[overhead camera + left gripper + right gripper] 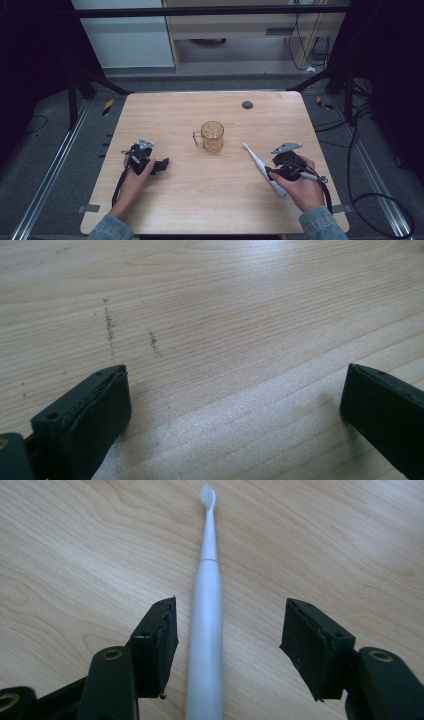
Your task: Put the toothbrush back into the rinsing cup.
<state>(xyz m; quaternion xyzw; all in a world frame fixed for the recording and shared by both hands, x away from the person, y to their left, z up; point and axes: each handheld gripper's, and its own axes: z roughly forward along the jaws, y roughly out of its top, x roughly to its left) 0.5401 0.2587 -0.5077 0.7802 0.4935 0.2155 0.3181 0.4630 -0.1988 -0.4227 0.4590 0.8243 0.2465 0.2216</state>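
Pick-up stage: the right gripper [227, 630] straddles the white electric toothbrush [205, 630], which lies flat on the pale wooden table [200, 190], right of the amber glass mug [212, 136]. Jaws are spread, pads not yet pressing. Next comes a squeeze on the handle, I'd say. The left gripper [235, 400], jaws wide, rests low over bare wood.

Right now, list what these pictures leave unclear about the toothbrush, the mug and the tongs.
- Electric toothbrush: its base is cut off by the bottom edge of the right gripper view and hidden behind the right tongs in the high view.
- Whether either pad touches it: unclear; a gap shows on its right side.
- Amber glass mug: too small in the high view to tell its contents.
- Left tongs: tips cut off by the frame.
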